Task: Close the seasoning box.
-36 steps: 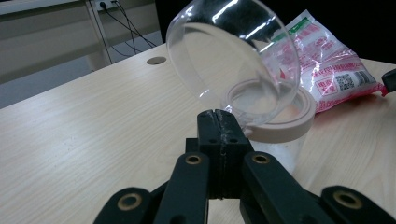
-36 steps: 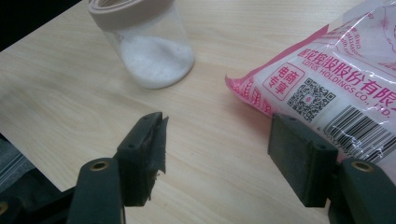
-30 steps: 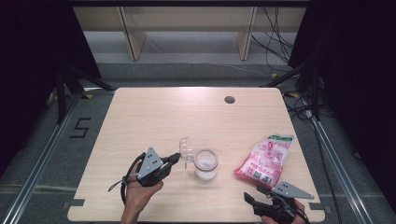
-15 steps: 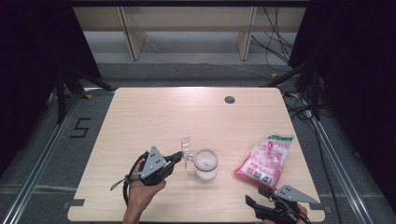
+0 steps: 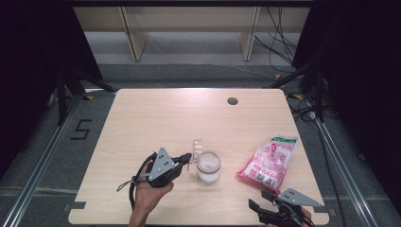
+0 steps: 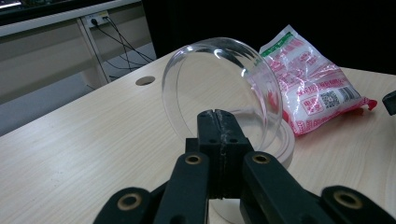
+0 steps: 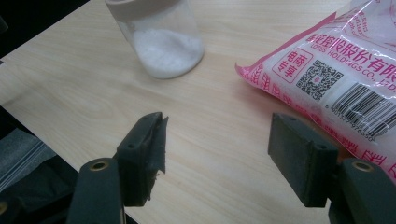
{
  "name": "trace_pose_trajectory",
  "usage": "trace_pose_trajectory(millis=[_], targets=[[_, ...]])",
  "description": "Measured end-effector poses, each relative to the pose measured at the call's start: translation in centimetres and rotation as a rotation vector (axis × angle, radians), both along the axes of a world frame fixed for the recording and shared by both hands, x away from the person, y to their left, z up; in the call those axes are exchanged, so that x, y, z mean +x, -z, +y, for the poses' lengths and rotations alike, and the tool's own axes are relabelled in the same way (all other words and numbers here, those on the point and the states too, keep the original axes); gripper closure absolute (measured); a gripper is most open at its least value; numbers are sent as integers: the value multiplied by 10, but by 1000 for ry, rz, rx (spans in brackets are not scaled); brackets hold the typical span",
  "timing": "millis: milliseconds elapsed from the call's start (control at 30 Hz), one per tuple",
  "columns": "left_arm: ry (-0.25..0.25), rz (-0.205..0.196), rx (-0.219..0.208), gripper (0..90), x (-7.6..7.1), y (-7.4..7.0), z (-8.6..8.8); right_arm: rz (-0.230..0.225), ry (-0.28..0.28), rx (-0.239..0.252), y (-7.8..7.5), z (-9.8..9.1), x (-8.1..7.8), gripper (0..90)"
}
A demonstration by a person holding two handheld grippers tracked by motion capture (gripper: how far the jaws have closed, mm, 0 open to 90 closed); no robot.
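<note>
Seen from a fixed camera above the near edge, the high view looks forward and down across the whole tabletop [image 5: 156,118], with the floor and shelving beyond. The left gripper view sits low and close, looking along its own black jaws toward the far right corner, past a clear lid [image 6: 219,88] tilted open just ahead. The right gripper view hovers near the wood, angled down and leftward. All three views share the glass jar [image 5: 208,166] of white grains and the pink bag [image 5: 268,160], the jar [image 7: 159,39] and the bag [image 7: 336,74] lying nearest in the right gripper view.
</note>
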State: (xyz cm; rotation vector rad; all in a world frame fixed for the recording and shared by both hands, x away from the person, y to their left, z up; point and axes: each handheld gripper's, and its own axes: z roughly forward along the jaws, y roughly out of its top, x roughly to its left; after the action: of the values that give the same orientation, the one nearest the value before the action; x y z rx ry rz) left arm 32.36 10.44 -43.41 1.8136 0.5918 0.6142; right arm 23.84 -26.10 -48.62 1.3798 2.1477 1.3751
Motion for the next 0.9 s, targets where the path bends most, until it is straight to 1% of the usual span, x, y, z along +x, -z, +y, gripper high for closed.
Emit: trace_pose_trajectory(millis=[33, 67, 100, 133, 167, 200, 233, 267, 300, 333, 367, 400, 433, 467, 500, 533, 600, 633, 667, 700, 733, 767, 800, 833, 867, 900], targets=[[0, 1, -1, 897, 0, 0, -1, 12, 3, -1, -1, 0, -1, 370], [3, 2, 1, 897, 0, 1, -2, 11, 1, 6, -1, 0, -1, 370], [8, 1, -4, 897, 0, 1, -3, 19, 10, 13, -2, 1, -3, 370], [4, 3, -9, 897, -1, 1, -4, 6, -1, 17, -1, 0, -2, 369], [20, 15, -8, 897, -2, 1, -5, 0, -1, 13, 0, 0, -1, 370], [16, 3, -5, 896, -2, 2, -6, 0, -2, 15, -1, 0, -2, 370], [20, 6, -1, 896, -3, 2, -7, 7, 4, 5, -1, 0, -2, 370], [29, 7, 1, 896, -3, 2, -7, -2, 1, 9, 0, 1, -1, 370], [29, 7, 1, 894, -3, 2, -7, -2, 4, -6, 0, 0, -2, 369], [39, 15, -16, 887, -4, 2, -8, 14, 13, 2, -1, 1, -3, 370], [44, 16, -25, 879, -4, 2, -9, 3, 6, -5, -1, 0, -2, 369], [48, 20, -19, 867, -5, 2, -8, 5, 7, -4, -1, 1, -2, 369], [54, 22, -25, 859, -5, 2, -8, 22, 17, 4, -1, 2, -3, 369], [58, 27, -27, 852, -5, 2, -8, 2, 8, -10, -1, 0, -2, 369], [62, 31, -34, 839, -6, 3, -8, -10, 4, -16, 0, 0, -1, 369], [65, 36, -44, 818, -6, 3, -7, 29, 18, 8, -1, 2, -3, 369], [87, 44, -58, 804, -7, 5, -6, 30, 16, 8, -1, 2, -3, 367], [90, 55, -62, 782, -8, 5, -6, 30, 16, 8, -1, 3, -3, 367], [93, 64, -69, 759, -9, 6, -5, 1, 1, -7, 0, 1, -1, 367], [102, 63, -71, 748, -10, 7, -4, 0, -7, 9, 1, 1, 0, 366], [105, 75, -90, 722, -11, 8, -4, -1, -7, 9, 1, 2, 0, 366], [107, 73, -77, 693, -12, 8, -2, -1, -7, 7, 1, 2, 0, 363], [109, 71, -73, 677, -13, 8, -1, 15, 8, 18, 0, 3, -1, 361], [112, 74, -77, 671, -14, 8, -1, 1, -5, 8, 1, 2, 0, 361], [105, 80, -86, 656, -16, 8, 0, 2, -4, 10, 1, 2, 0, 360], [114, 70, -84, 641, -16, 8, 1, 2, -4, 9, 1, 3, 0, 358]])
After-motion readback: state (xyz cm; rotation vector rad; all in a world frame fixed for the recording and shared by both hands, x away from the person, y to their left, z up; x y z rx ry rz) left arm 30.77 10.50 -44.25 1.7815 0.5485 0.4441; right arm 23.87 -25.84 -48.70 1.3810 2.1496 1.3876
